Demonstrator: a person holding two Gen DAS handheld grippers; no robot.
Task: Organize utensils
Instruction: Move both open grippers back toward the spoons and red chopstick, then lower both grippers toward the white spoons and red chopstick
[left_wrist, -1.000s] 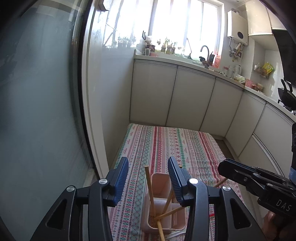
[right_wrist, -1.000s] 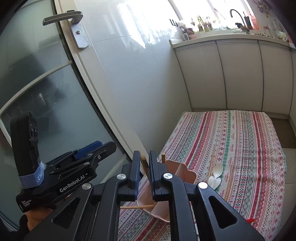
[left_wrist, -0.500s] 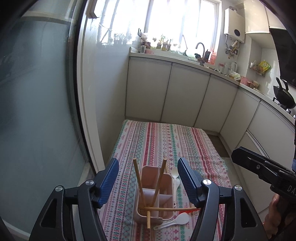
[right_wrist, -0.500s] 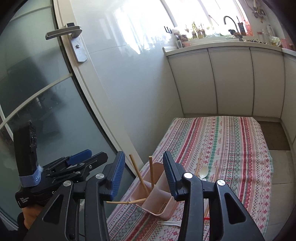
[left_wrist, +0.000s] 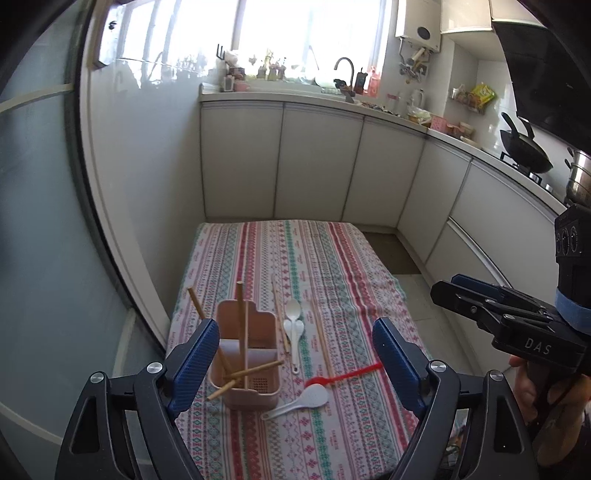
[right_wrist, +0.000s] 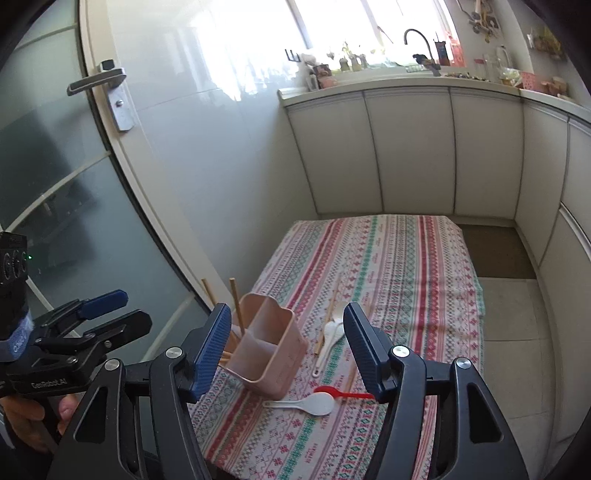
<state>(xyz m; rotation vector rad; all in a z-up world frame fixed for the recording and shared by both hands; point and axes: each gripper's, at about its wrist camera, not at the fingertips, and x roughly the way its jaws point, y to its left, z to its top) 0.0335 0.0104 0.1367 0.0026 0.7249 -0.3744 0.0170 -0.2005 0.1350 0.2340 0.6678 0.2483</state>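
Observation:
A pink utensil holder (left_wrist: 245, 360) stands near the table's front left, also in the right wrist view (right_wrist: 267, 345). Several wooden chopsticks (left_wrist: 242, 328) stick out of it. On the cloth beside it lie a white rice spoon (left_wrist: 303, 400), a red spoon (left_wrist: 341, 374), white soup spoons (left_wrist: 293, 325) and loose chopsticks (left_wrist: 319, 332). My left gripper (left_wrist: 291, 365) is open and empty, above and short of the holder. My right gripper (right_wrist: 286, 347) is open and empty, also pulled back above the table; it shows at the right of the left wrist view (left_wrist: 476, 295).
The table has a striped patterned cloth (left_wrist: 295, 258). A glass door (right_wrist: 55, 184) with a handle stands at the left. White kitchen cabinets (left_wrist: 314, 162) run behind and to the right. A wok (left_wrist: 526, 149) sits on the stove.
Both grippers have pulled back and up from the holder. The right gripper went from nearly shut to wide open. The left jaws opened wider. More of the table shows now.

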